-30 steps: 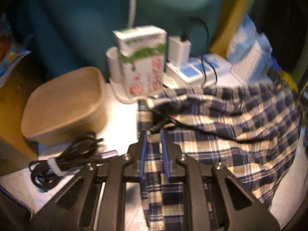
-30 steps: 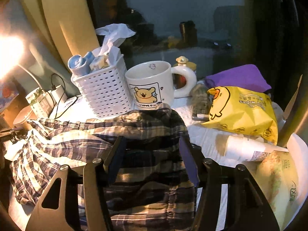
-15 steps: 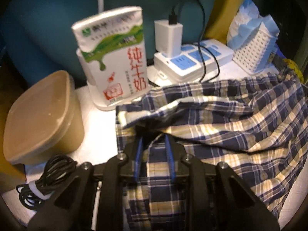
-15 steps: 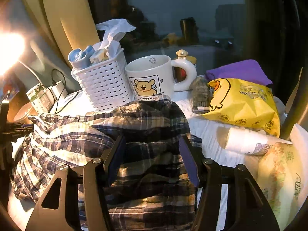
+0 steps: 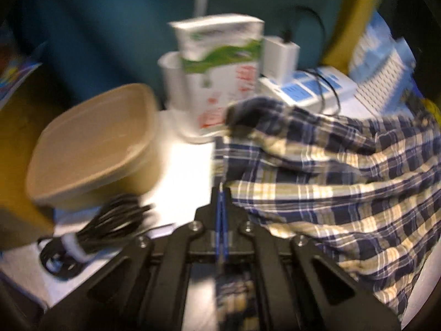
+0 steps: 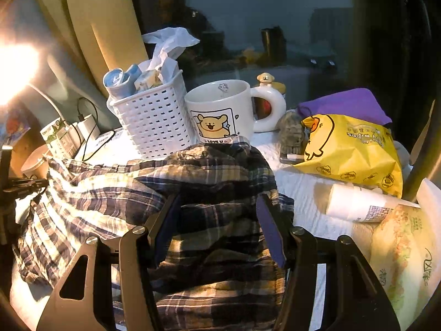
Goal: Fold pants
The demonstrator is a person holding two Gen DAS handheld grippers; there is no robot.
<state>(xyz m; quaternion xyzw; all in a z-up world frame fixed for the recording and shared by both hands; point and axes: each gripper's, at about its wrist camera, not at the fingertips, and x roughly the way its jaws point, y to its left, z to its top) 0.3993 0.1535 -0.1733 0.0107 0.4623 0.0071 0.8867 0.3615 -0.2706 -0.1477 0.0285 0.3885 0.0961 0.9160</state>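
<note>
Pants (image 6: pixel 115 193), plaid and rumpled, sprawl across my white surface (image 6: pixel 300 190), below the mug (image 6: pixel 220 110) and the white basket (image 6: pixel 154 124). My right gripper (image 6: pixel 220 220) has its jaws apart, cloth bunched between them. My left gripper (image 5: pixel 222 193) has its jaws pinched together on the pants' edge, beside the tan container (image 5: pixel 93 143).

A milk carton (image 5: pixel 220 69) is standing at twelve o'clock beside a tan lidded tub (image 5: pixel 93 143), coiled black cable (image 5: pixel 91 234) lying at eight o'clock; a bear mug (image 6: pixel 220 110), white basket (image 6: pixel 151 121) and yellow wipes pack (image 6: pixel 355 151) are crowding the other view.
</note>
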